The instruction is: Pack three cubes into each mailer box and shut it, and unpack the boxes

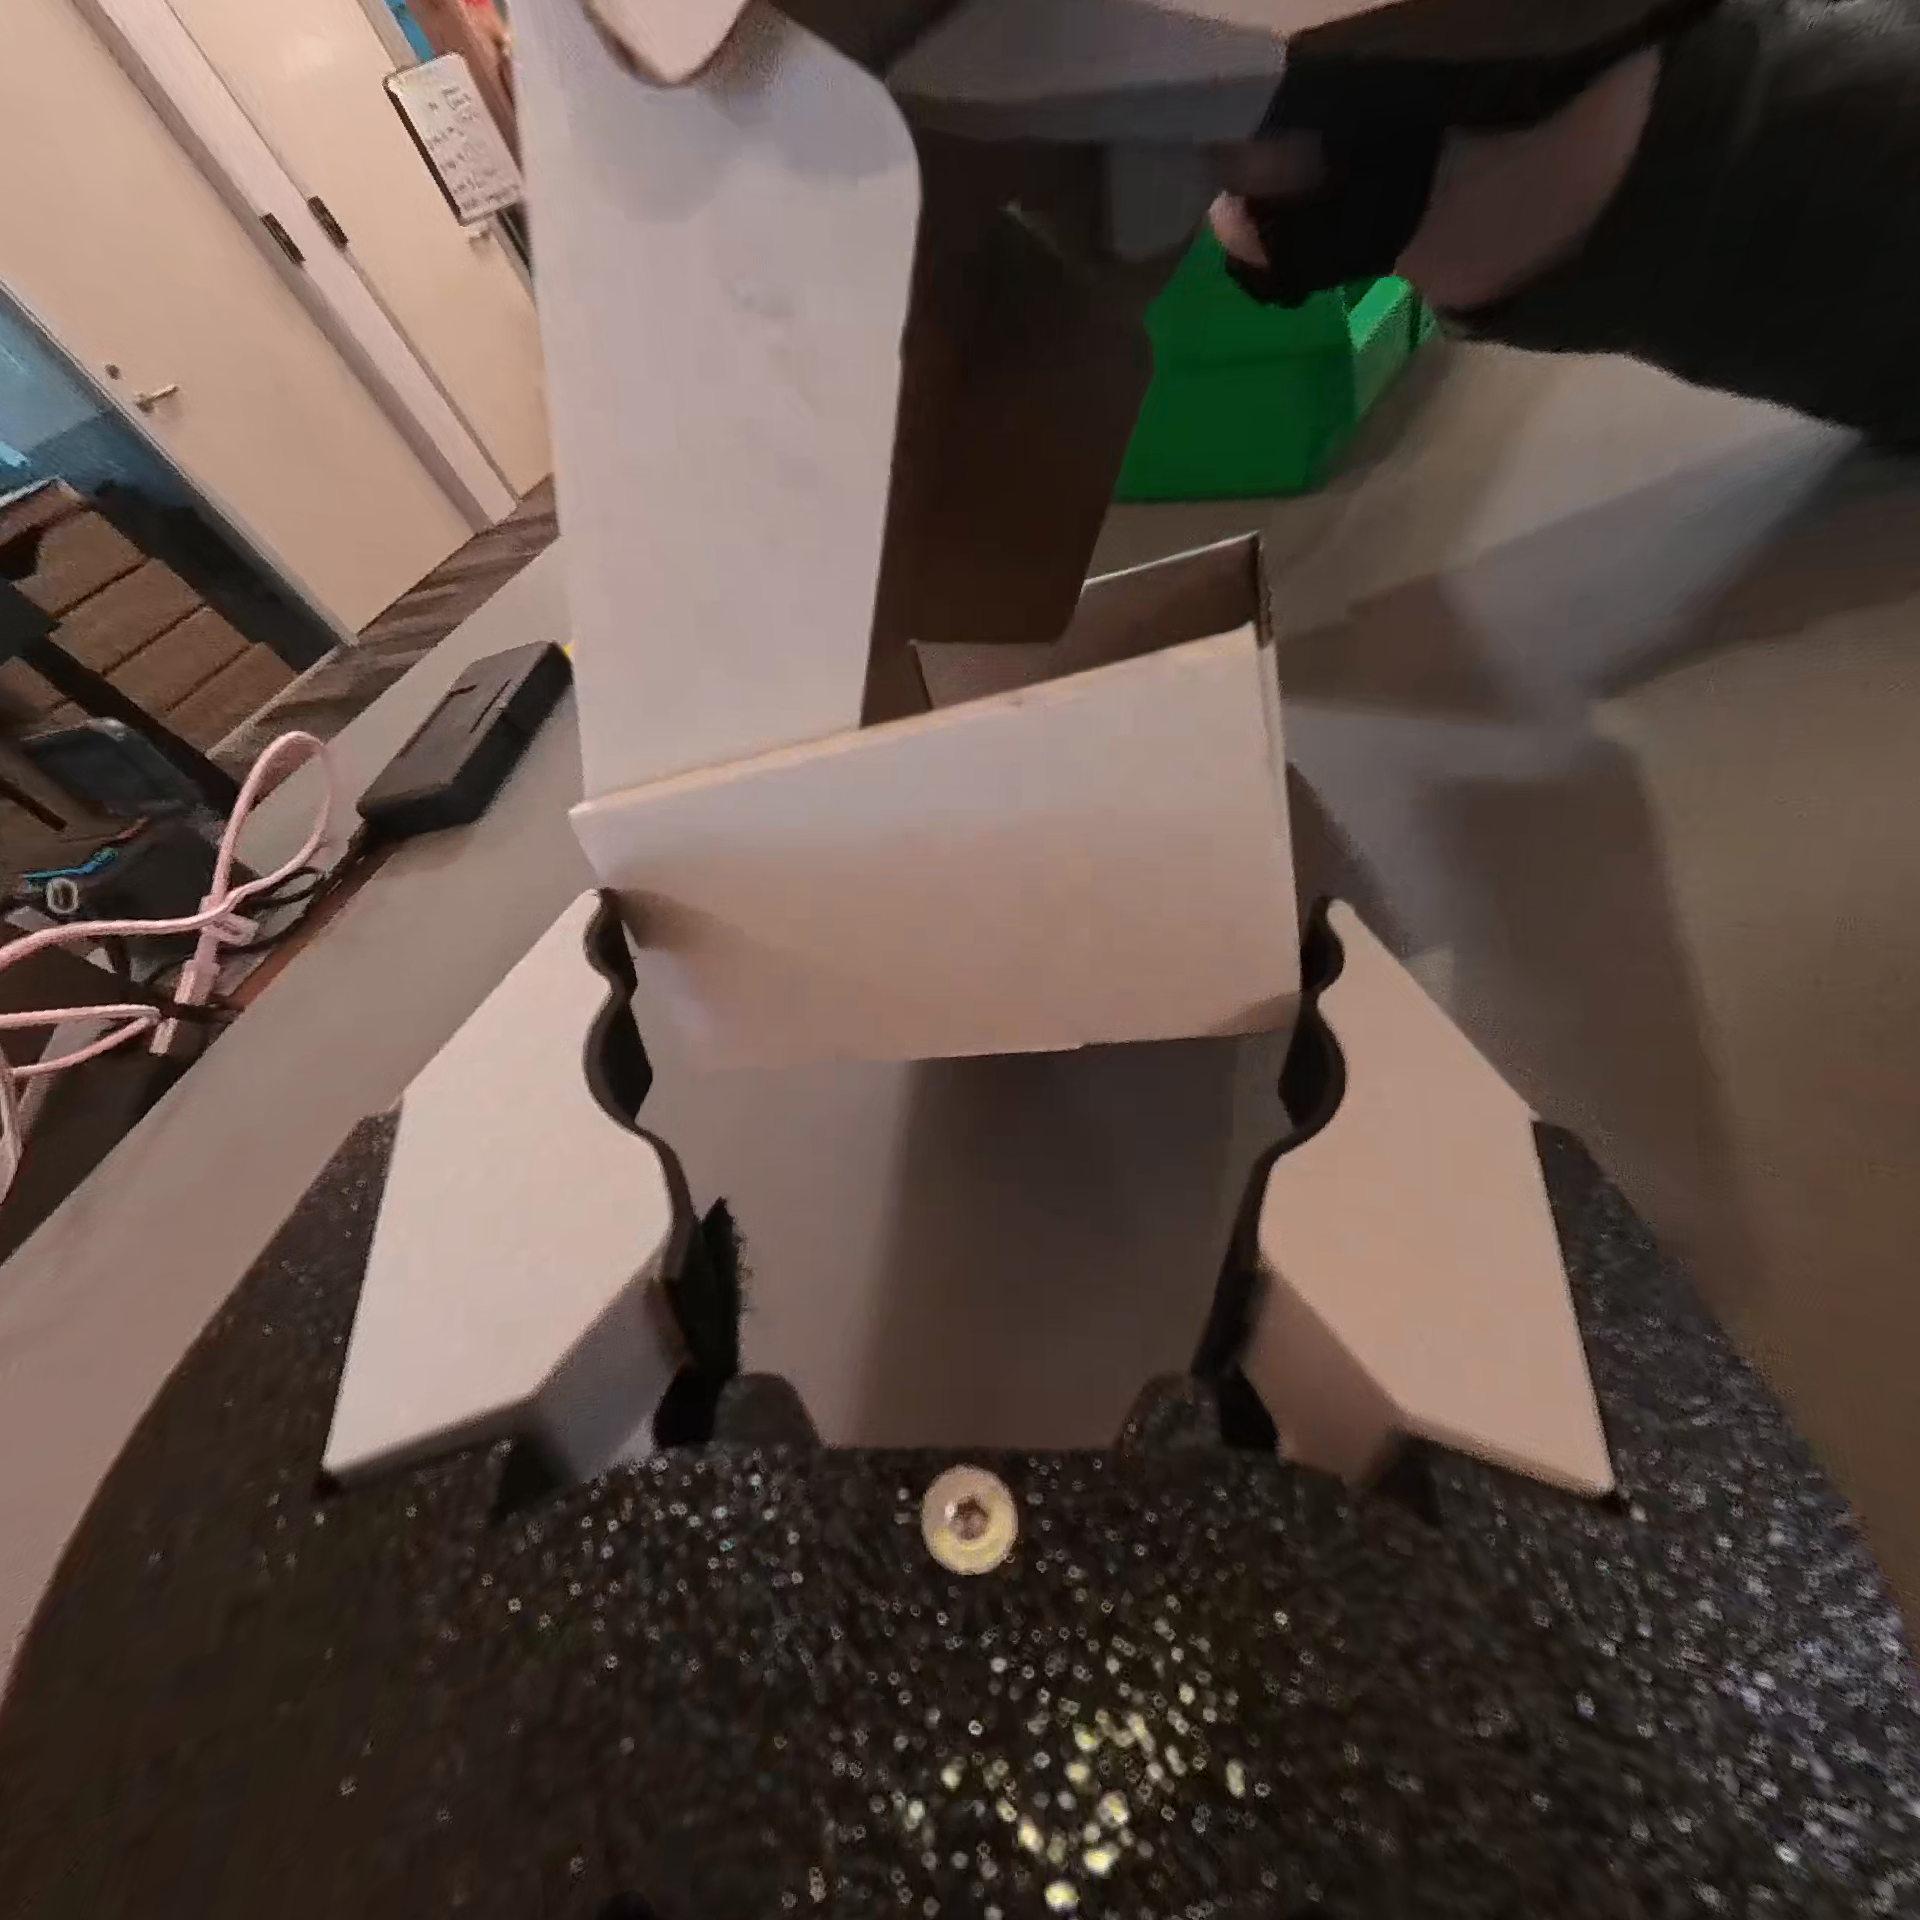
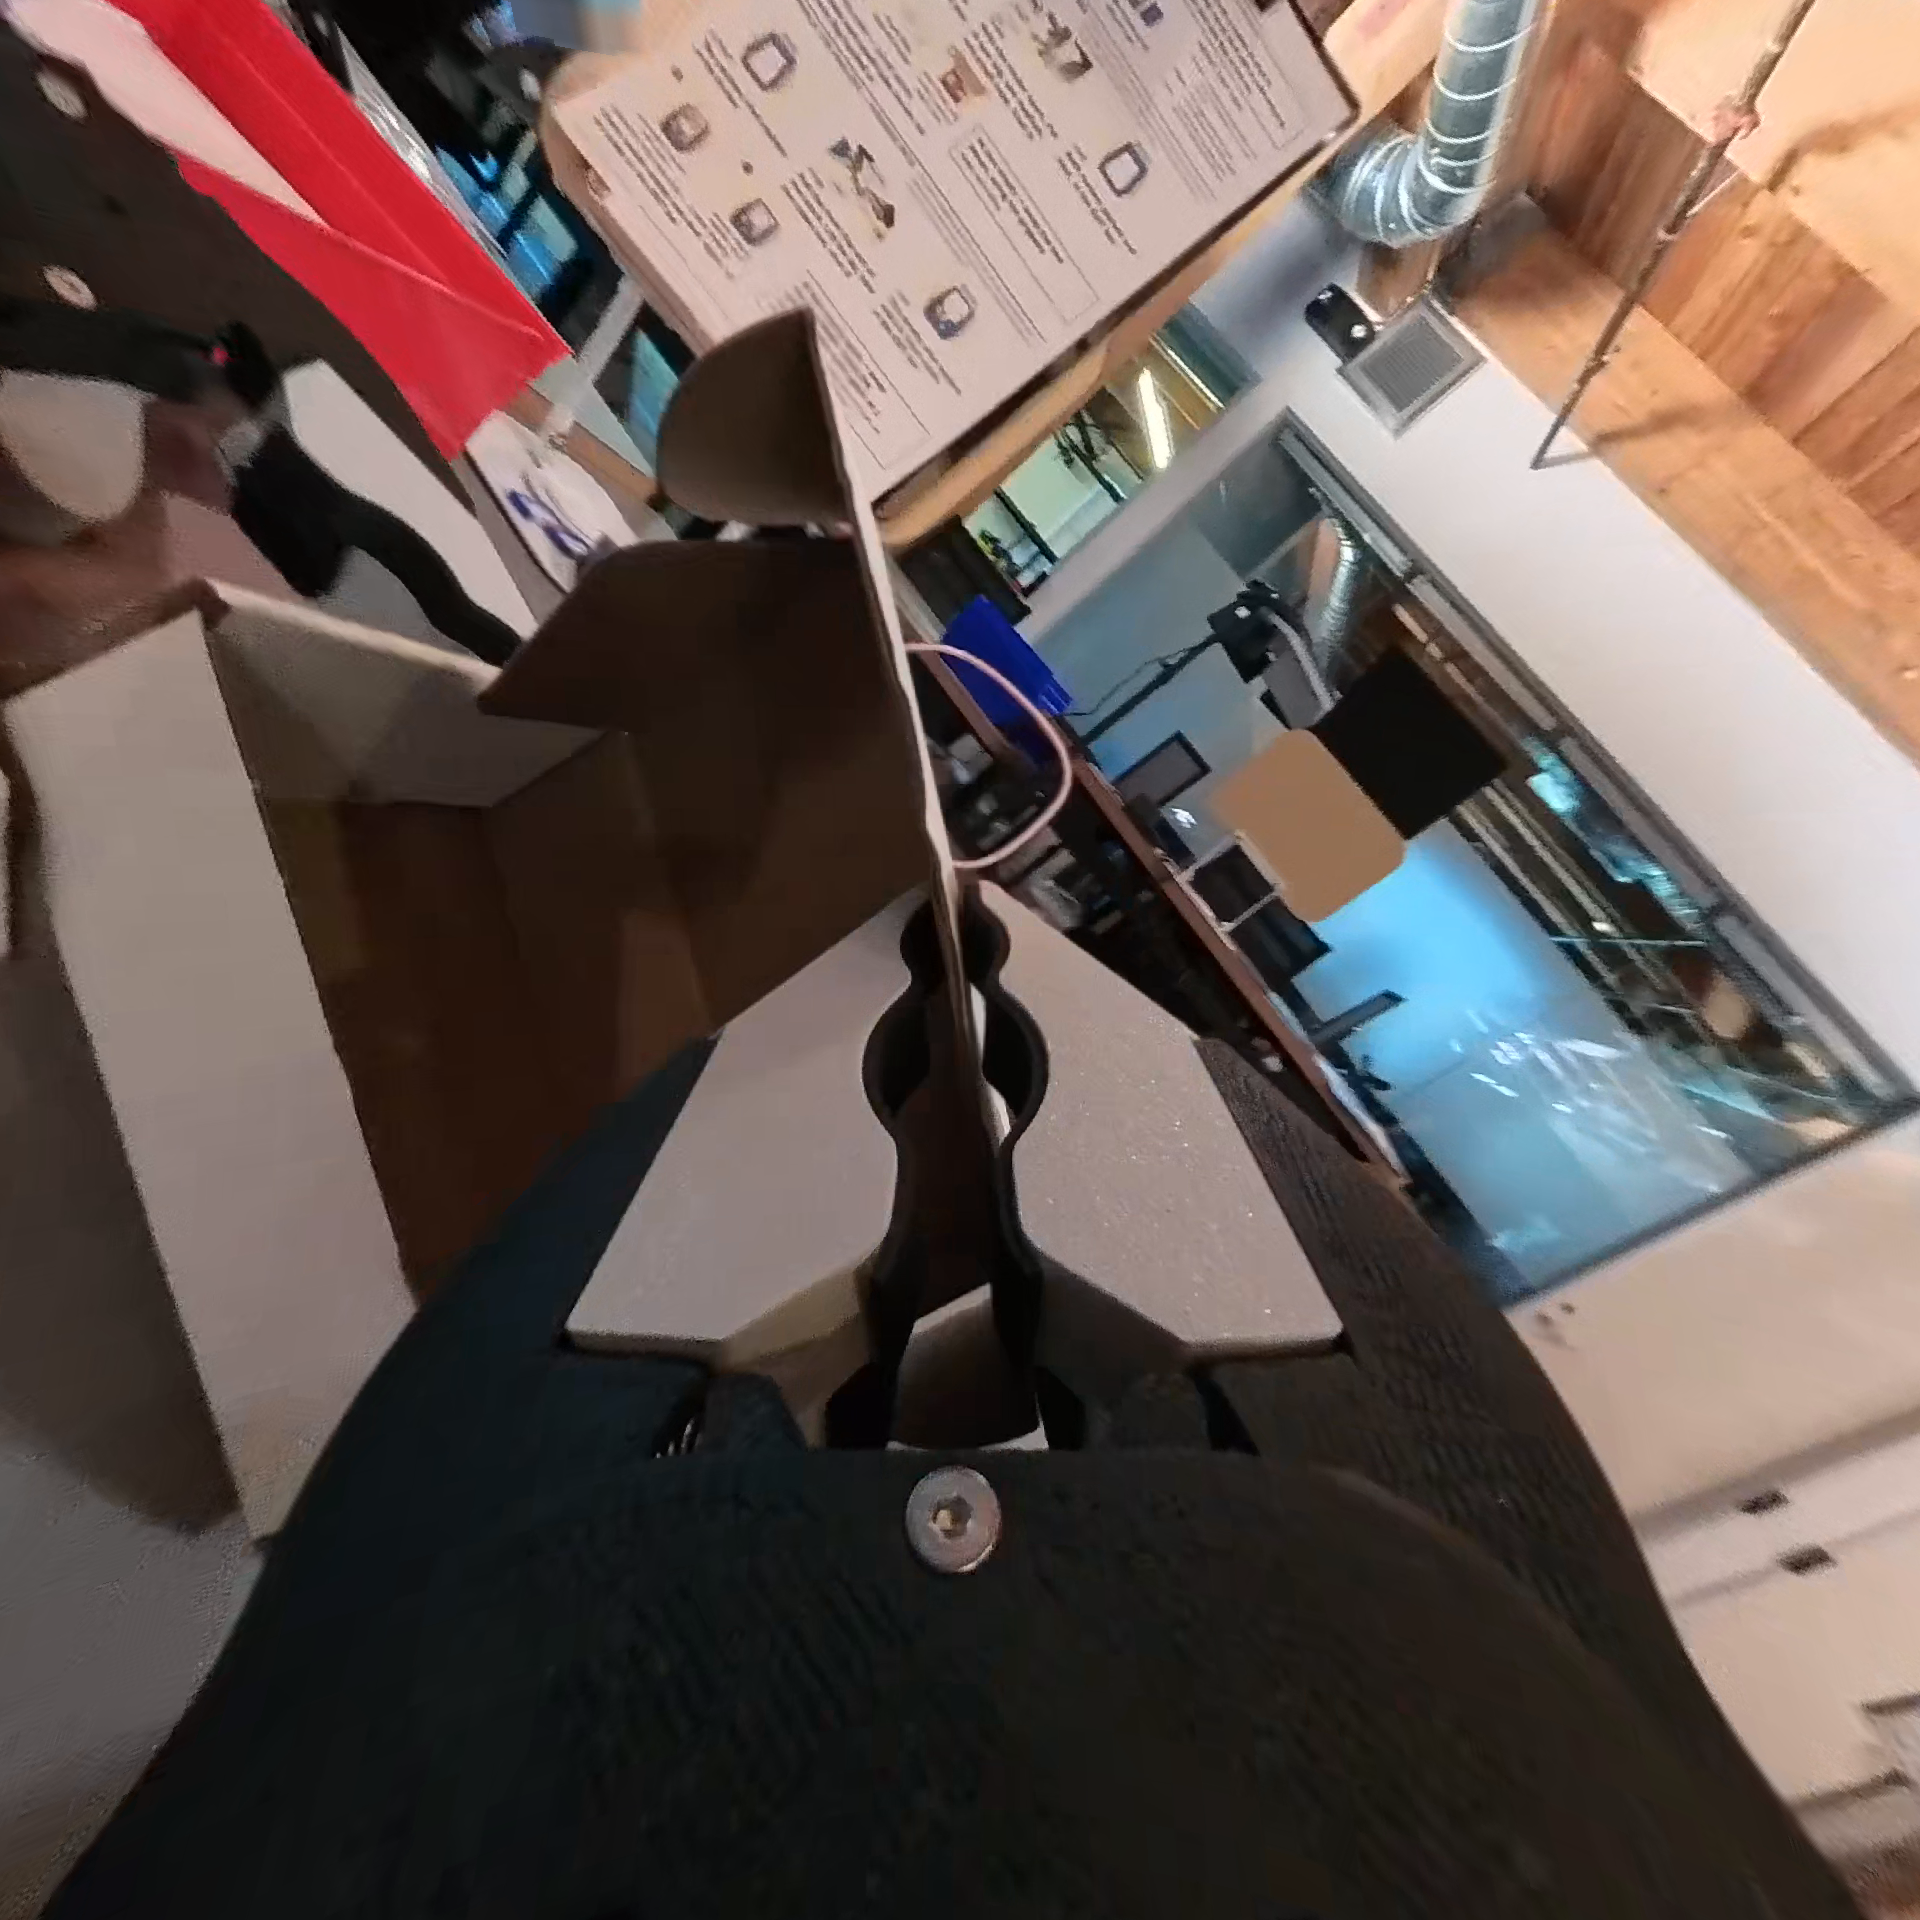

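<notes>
The left gripper (image 1: 951,1049) has its jaws spread wide, with the white mailer box (image 1: 935,894) sitting right between the fingertips; the box's near wall fills the gap, though I can't tell if the pads actually touch it. The box is open and tilted, its lid (image 1: 717,416) standing tall on the left side, brown inside. Over on the right gripper (image 2: 951,997), the jaws are pinched nearly closed on the thin edge of a cardboard flap (image 2: 779,727) of that same box. A gloved hand (image 1: 1340,177) shows at the far right in the left wrist view, and a green cube (image 1: 1268,384) sits on the table (image 1: 1558,831) behind the box. No cubes visible inside from here.
</notes>
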Demonstrator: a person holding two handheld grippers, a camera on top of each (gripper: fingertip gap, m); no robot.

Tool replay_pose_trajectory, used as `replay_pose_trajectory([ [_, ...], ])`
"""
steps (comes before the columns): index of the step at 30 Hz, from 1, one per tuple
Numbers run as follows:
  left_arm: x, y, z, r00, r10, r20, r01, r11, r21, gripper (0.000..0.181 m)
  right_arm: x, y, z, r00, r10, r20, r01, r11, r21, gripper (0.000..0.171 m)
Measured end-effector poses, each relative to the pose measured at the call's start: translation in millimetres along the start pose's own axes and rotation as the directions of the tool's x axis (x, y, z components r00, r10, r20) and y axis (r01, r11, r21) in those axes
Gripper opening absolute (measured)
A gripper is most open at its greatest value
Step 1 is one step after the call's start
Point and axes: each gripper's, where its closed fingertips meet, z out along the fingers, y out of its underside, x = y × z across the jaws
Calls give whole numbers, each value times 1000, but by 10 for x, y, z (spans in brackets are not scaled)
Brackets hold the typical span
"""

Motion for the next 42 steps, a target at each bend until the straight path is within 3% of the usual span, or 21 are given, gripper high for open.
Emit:
replay_pose_trajectory([
  [2, -11, 31, 2, 999, -40, 0, 40, 999, -28, 124, 23, 11, 14, 996, -73, -52, 71, 997, -34, 1],
  [6, 43, 117, 10, 988, -141, -67, 135, 986, -94, 159, 12, -2, 19, 991, -114, -71, 111, 993, -46, 0],
  [14, -7, -43, -145, 990, -120, -70, 116, 992, -59, 159, -23, -9, 19, 939, -327, -105, 317, 943, -100, 0],
  [19, -145, -456, -281, 998, -49, 47, 39, 979, 200, 129, -231, -104, 22, 927, -373, -39, 373, 928, -22, 1],
  [21, -133, -600, -359, 992, 52, 118, -83, 957, 277, 102, -307, -118, 28, 908, -419, -20, 419, 908, -15, 1],
  [24, -85, -705, -419, 950, 216, 227, -275, 921, 276, 72, -436, -152, 30, 889, -458, 14, 458, 889, 15, 1],
  [28, -27, -746, -414, 879, 359, 314, -435, 874, 218, 48, -541, -208, 28, 892, -452, 31, 450, 891, 61, 3],
  [30, -22, -748, -408, 849, 399, 347, -479, 858, 185, 21, -508, -310, -4, 907, -422, -9, 420, 901, 111, 22],
  [33, -32, -768, -385, 879, 351, 323, -421, 889, 181, 14, -357, -475, -126, 925, -372, -73, 379, 906, 188, 47],
  [36, -89, -804, -393, 915, 280, 290, -334, 929, 158, 9, -496, -717, -377, 961, -250, 119, 184, 897, 402, 23],
  [38, -161, -812, -394, 908, 267, 322, -319, 940, 122, 9, -506, -839, -498, 958, -212, 192, 105, 884, 455, 24],
  [42, -273, -772, -369, 892, 260, 370, -291, 956, 30, 8, -578, -936, -604, 938, -236, 254, 92, 876, 474, 26],
])
